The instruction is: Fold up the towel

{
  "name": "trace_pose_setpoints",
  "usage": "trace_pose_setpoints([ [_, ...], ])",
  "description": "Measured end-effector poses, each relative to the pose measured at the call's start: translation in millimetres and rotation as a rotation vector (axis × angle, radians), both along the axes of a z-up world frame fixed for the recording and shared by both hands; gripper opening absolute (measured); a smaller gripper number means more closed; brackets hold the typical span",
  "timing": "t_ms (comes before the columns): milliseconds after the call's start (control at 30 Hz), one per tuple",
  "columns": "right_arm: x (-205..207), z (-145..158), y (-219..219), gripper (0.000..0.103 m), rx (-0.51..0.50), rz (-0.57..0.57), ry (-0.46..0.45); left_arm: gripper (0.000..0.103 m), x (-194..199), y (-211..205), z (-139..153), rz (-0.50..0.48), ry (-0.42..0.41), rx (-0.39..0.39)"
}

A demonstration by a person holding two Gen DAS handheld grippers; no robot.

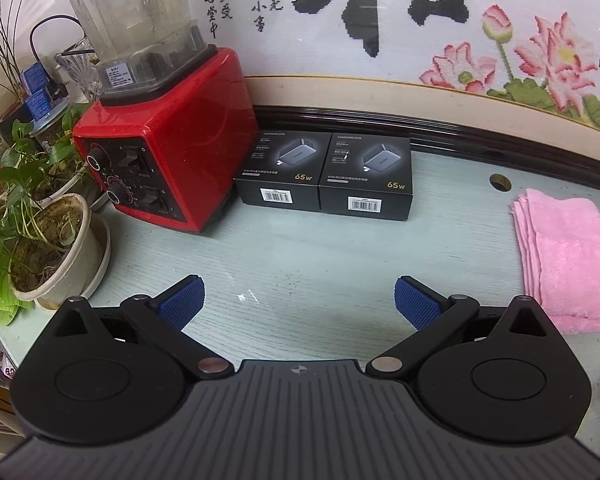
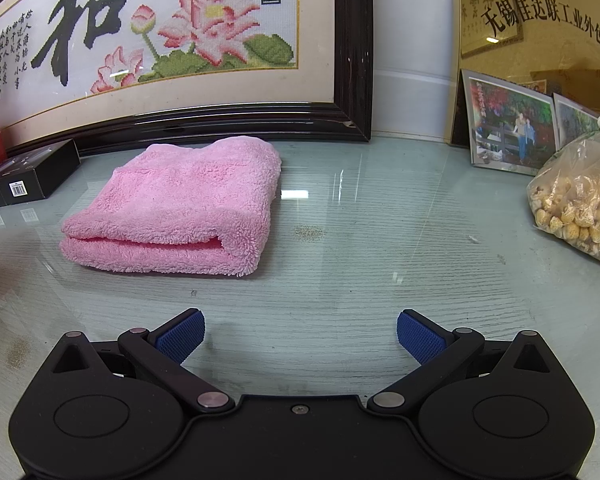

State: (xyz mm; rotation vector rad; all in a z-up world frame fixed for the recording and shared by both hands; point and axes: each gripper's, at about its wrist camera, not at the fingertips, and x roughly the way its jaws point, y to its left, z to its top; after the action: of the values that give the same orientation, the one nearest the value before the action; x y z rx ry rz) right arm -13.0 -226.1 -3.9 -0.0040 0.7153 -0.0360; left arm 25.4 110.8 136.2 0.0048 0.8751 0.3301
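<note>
A pink fluffy towel (image 2: 180, 204) lies folded in a thick rectangular stack on the glass-topped table, ahead and to the left of my right gripper (image 2: 300, 334). That gripper is open and empty, a short way in front of the towel's folded edge. In the left wrist view the same towel (image 1: 568, 260) lies at the far right, its layered edges facing left. My left gripper (image 1: 299, 300) is open and empty over bare table, well to the left of the towel.
A red blender (image 1: 160, 140) and two black charger boxes (image 1: 324, 172) stand at the back left. Potted plants (image 1: 40, 240) crowd the left edge. A framed cross-stitch (image 2: 172, 40) leans along the back. Photo frames (image 2: 512, 128) and a bag of snacks (image 2: 580, 208) sit at the right.
</note>
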Motion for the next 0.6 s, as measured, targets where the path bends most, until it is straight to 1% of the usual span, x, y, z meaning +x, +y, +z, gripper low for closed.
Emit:
trace_pose_setpoints([
  [600, 0.0, -0.4, -0.6, 0.103, 0.0, 0.0, 0.0, 0.103, -3.6, 17.8, 1.6, -0.008, -0.021, -0.005],
])
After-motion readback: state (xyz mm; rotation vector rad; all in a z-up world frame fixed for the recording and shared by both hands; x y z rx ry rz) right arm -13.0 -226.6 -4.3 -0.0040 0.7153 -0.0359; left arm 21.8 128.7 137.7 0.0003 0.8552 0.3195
